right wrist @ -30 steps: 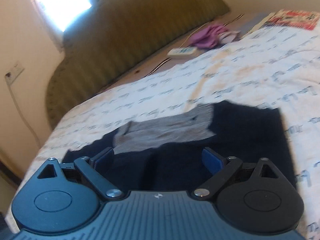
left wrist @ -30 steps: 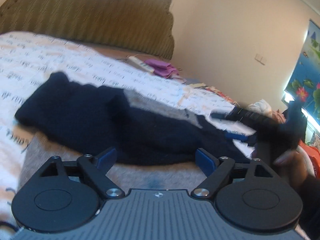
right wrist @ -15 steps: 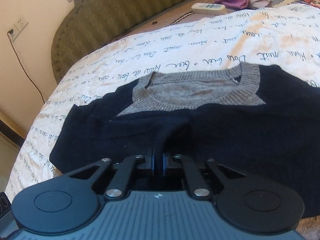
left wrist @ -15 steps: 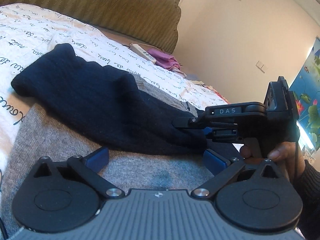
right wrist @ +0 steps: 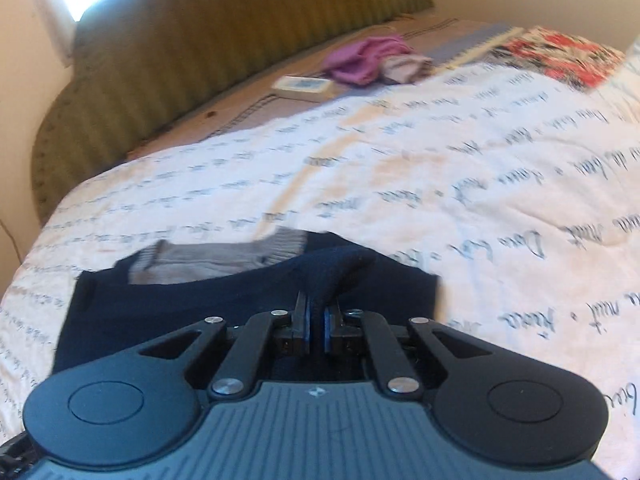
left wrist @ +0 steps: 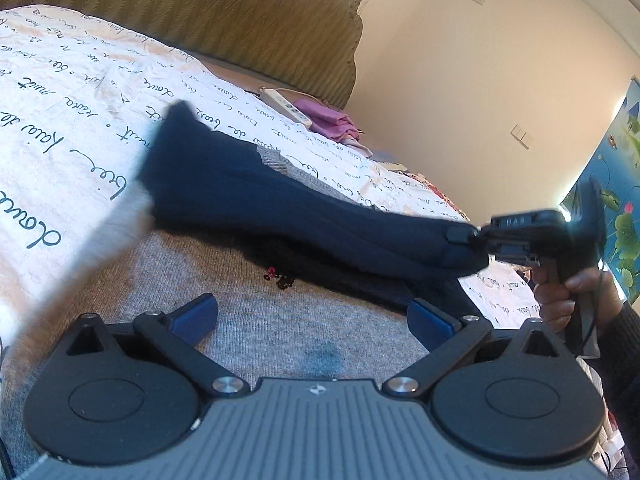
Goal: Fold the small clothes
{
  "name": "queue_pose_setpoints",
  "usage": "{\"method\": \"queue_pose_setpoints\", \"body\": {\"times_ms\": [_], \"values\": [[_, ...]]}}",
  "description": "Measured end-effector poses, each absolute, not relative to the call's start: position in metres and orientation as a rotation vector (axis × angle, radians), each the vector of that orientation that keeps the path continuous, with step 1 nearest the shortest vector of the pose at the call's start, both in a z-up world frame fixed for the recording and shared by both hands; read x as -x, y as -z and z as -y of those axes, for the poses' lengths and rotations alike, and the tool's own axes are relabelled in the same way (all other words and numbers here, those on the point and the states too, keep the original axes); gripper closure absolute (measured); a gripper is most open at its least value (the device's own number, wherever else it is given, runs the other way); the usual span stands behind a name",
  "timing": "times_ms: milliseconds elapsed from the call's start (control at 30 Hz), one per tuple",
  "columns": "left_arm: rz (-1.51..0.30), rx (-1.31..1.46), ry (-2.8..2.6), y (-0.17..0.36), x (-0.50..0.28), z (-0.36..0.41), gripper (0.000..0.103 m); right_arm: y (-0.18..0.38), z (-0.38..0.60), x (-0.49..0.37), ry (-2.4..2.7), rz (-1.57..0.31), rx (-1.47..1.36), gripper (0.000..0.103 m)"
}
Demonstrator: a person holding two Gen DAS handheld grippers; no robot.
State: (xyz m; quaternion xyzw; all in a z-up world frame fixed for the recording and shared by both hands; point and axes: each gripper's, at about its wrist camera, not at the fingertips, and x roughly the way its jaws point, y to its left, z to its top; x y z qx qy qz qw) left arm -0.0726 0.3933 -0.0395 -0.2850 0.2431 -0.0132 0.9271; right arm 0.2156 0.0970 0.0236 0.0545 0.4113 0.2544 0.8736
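Across the bed (right wrist: 500,168), the right claw (right wrist: 316,320) pinches the navy sleeve (left wrist: 320,216) stretched toward the headboard edge, left claw (left wrist: 312,316) gaping nearer the grey hem.

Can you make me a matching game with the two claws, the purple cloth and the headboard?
Things:
1. left claw
2. right claw
3. purple cloth
4. headboard

States:
A. olive green, ribbed
B. shut on the navy sleeve
C. open above the grey knit
D. bunched up beside the white remote

Pairs: 1-C, 2-B, 3-D, 4-A
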Motion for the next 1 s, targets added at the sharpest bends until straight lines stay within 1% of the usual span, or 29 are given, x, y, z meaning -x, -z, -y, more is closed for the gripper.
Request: {"method": "queue_pose_setpoints", "body": {"times_ms": [200, 300, 333, 367, 400, 433, 467, 533, 633, 767, 800, 833, 900, 933, 1000], "values": [[-0.503, 0.574, 0.022, 0.039, 0.073, -0.392, 0.001, 0.001, -0.091, -0.221, -0.516, -0.896, -0.126, 0.098], [-0.503, 0.572, 0.019, 0.037, 0.072, -0.390, 0.001, 0.012, -0.086, -0.227, -0.493, -0.940, -0.203, 0.091], [-0.503, 0.572, 0.019, 0.037, 0.072, -0.390, 0.001, 0.011, -0.080, -0.229, -0.481, -0.940, -0.241, 0.084], [-0.503, 0.572, 0.019, 0.037, 0.072, -0.390, 0.001, 0.006, -0.073, -0.227, -0.446, -0.915, -0.284, 0.073], [-0.503, 0.572, 0.020, 0.037, 0.072, -0.391, 0.001, 0.000, -0.065, -0.222, -0.399, -0.861, -0.315, 0.069], [-0.503, 0.572, 0.020, 0.037, 0.072, -0.391, 0.001, -0.008, -0.057, -0.214, -0.357, -0.786, -0.344, 0.057], [-0.503, 0.573, 0.020, 0.038, 0.072, -0.391, 0.001, -0.015, -0.052, -0.205, -0.348, -0.720, -0.365, 0.050], [-0.502, 0.573, 0.020, 0.038, 0.072, -0.391, 0.001, -0.022, -0.055, -0.192, -0.411, -0.678, -0.350, 0.050], [-0.502, 0.574, 0.019, 0.037, 0.073, -0.391, 0.001, -0.019, -0.083, -0.176, -0.505, -0.693, -0.216, 0.050], [-0.503, 0.573, 0.019, 0.037, 0.072, -0.391, 0.001, 0.013, -0.108, -0.175, -0.510, -0.772, -0.123, 0.052], [-0.503, 0.573, 0.019, 0.037, 0.072, -0.391, 0.001, 0.024, -0.108, -0.174, -0.499, -0.764, -0.112, 0.052], [-0.503, 0.573, 0.020, 0.037, 0.072, -0.391, 0.001, 0.027, -0.105, -0.169, -0.498, -0.714, -0.105, 0.052], [-0.503, 0.572, 0.019, 0.037, 0.072, -0.391, 0.001, 0.019, -0.103, -0.160, -0.460, -0.724, -0.122, 0.052], [-0.504, 0.570, 0.019, 0.037, 0.072, -0.391, 0.001, 0.010, -0.100, -0.147, -0.469, -0.722, -0.140, 0.050], [-0.505, 0.564, 0.018, 0.037, 0.072, -0.390, 0.001, -0.001, -0.094, -0.119, -0.562, -0.711, -0.161, 0.050]]}}
